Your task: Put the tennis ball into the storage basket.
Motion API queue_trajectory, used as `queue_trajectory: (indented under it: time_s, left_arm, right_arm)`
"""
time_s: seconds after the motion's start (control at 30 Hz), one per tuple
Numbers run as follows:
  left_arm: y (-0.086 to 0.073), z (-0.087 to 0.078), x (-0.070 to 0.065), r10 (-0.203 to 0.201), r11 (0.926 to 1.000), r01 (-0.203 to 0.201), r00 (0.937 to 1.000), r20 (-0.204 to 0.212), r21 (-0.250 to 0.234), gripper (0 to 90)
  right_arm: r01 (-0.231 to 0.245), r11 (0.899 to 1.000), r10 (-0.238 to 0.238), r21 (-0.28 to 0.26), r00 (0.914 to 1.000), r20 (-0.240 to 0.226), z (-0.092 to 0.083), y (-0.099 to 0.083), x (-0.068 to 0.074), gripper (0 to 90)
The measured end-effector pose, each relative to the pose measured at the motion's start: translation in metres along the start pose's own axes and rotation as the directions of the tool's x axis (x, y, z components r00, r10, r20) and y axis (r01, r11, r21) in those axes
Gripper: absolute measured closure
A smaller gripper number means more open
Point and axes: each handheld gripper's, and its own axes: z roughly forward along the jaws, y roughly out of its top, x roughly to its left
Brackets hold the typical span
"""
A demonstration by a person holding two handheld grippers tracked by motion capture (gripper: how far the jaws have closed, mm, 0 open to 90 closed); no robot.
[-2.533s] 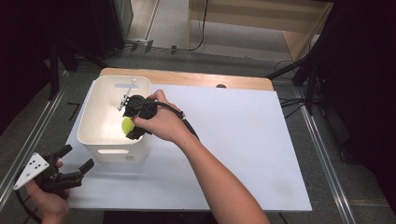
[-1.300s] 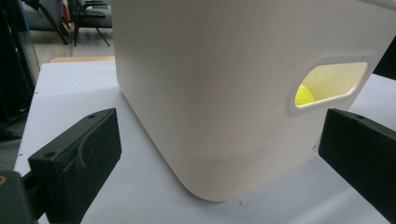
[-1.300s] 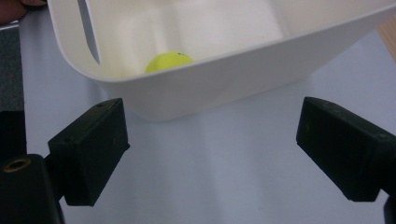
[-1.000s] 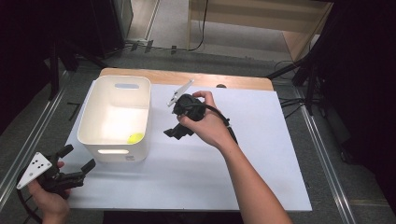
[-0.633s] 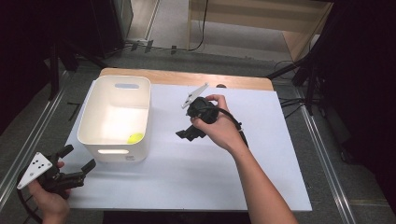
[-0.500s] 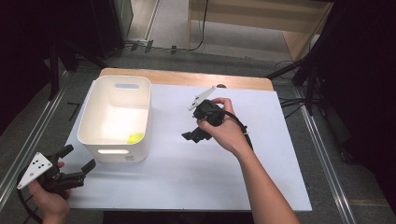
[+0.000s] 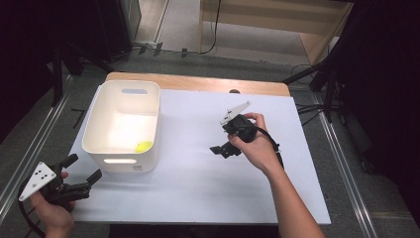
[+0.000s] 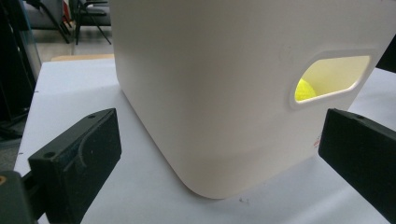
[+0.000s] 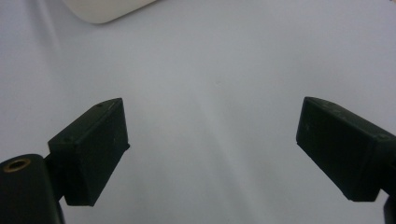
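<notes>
Here the right claw (image 7: 224, 148), released and empty, hovers over bare white tabletop (image 7: 198, 193), well apart from the bin (image 7: 124, 126).

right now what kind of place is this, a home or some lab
Most likely a lab or recording setup, not a home: a white-topped table between metal rails, cables on the grey floor, and a person working handheld grippers beside a white bin.

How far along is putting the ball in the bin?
Done: the yellow ball lies inside the white bin. In hand: nothing; the right gripper hangs open over the bare table, and the left gripper waits open beside the bin. Nothing looks left.
</notes>
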Motion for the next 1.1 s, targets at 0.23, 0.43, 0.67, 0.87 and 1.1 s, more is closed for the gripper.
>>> queue_trajectory:
  time_s: [0.23,0.43,0.67,0.87,1.1]
  left_arm:
    - [0.000,0.000,0.000,-0.001,1.0000,0.001,1.0000,-0.001,0.002,0.0]
    - [0.000,0.000,0.000,0.000,1.0000,0.000,1.0000,-0.001,0.002,0.0]
    - [0.000,0.000,0.000,0.001,1.0000,-0.001,1.0000,-0.002,0.003,0.0]
    - [0.000,0.000,-0.001,0.000,1.0000,0.000,1.0000,-0.001,0.003,0.0]
    - [0.000,0.000,0.000,0.000,1.0000,0.000,1.0000,-0.001,0.003,0.0]
  right_arm:
    - [-0.040,0.999,0.040,-0.028,0.9992,0.008,-0.005,-0.028,-0.005,7.7]
    - [-0.073,0.996,0.074,-0.054,0.9971,0.017,-0.009,-0.047,-0.009,7.7]
    - [-0.108,0.990,0.111,-0.090,0.9932,0.035,-0.015,-0.070,-0.012,7.7]
    - [-0.132,0.985,0.137,-0.109,0.9897,0.041,-0.017,-0.085,-0.013,7.7]
    - [-0.165,0.972,0.177,-0.165,0.9820,0.065,-0.018,-0.109,-0.013,7.7]
